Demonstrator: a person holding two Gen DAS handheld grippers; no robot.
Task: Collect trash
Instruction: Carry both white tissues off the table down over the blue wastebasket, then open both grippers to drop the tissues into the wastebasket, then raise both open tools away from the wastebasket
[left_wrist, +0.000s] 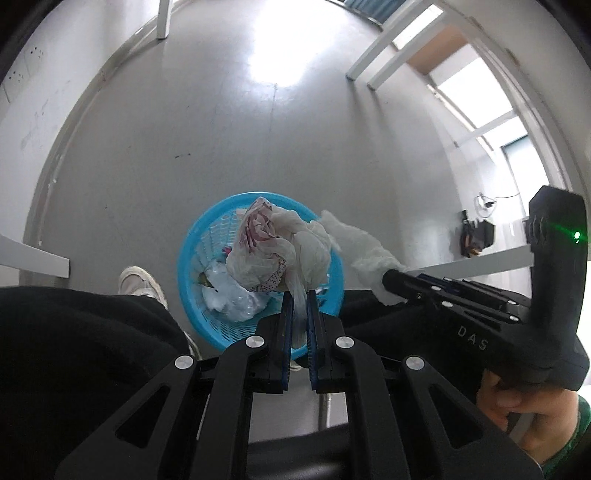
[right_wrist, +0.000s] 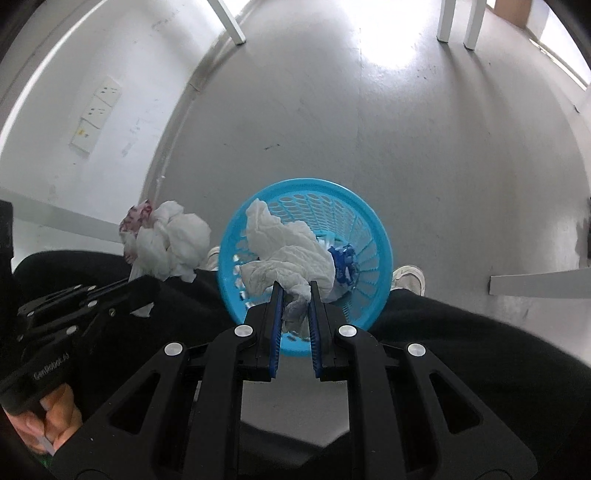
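A: State the left gripper (left_wrist: 300, 295) condition.

B: Jaws closed on a thin plastic bag (left_wrist: 273, 251). The bag is crumpled, white with a red print, and bunches up beyond the blue pads (left_wrist: 286, 332). It hangs directly above the basket (left_wrist: 188, 266).

A: Right gripper (right_wrist: 295, 290)?

B: Jaws closed on a crumpled white tissue (right_wrist: 284, 247). The wad spreads out past the pad tips and sits over the basket opening in the right wrist view.

A: Describe the basket.

B: Blue plastic, round, slotted walls, standing on the grey floor (left_wrist: 221, 140) between the person's legs. A white shoe (left_wrist: 142, 280) is just beside its rim on one side; another shoe (right_wrist: 408, 278) shows at the opposite side in the right view.

A: Contents?

B: Clear or whitish plastic wrap (left_wrist: 232, 299) lies at the bottom. A blue-and-white crumpled wrapper (right_wrist: 343, 264) rests against the inner wall.

A: Relative position of the two grippers?

B: Side by side, both pointed steeply down toward the basket. In the left view the right gripper enters from the right edge with the tissue at its tip, near the bag. A hand (left_wrist: 524, 410) grips its handle.

A: Surroundings?

B: White table legs (right_wrist: 231, 22) stand on the floor farther off. Wall sockets (right_wrist: 98, 110) are on the white wall.
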